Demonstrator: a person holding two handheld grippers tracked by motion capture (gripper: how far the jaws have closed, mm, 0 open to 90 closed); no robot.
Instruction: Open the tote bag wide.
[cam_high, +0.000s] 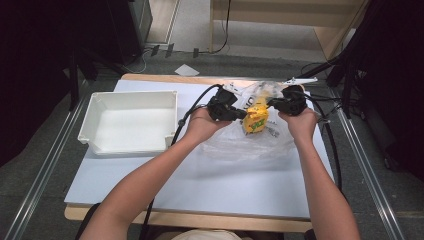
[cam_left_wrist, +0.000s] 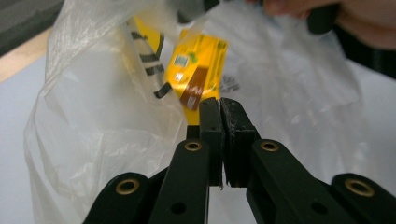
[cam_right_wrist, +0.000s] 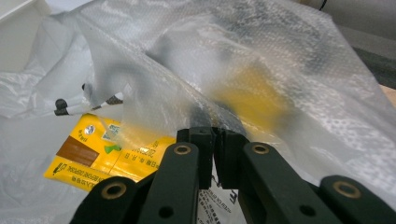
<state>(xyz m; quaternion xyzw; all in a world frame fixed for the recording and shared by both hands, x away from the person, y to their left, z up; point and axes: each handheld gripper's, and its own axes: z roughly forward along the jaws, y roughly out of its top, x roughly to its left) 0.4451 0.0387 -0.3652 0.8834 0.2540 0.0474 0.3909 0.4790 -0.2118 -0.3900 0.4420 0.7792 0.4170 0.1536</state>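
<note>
- A white bin (cam_high: 129, 122) sat at the table's left.
- Your left gripper (cam_left_wrist: 219, 109) pinched the yellow packet's (cam_left_wrist: 200, 65) edge.
- That packet hung within the clear bag (cam_high: 250, 142).
- Your right gripper (cam_right_wrist: 215, 135) clamped bag film.

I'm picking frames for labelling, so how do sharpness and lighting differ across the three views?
High view: soft and low in detail, dark at both sides, the table evenly lit. Left gripper view: the yellow packet fairly sharp, the hand at the top blurred. Right gripper view: the clear plastic bag near the lens blurred and hazy, the packet's print lower left readable.
</note>
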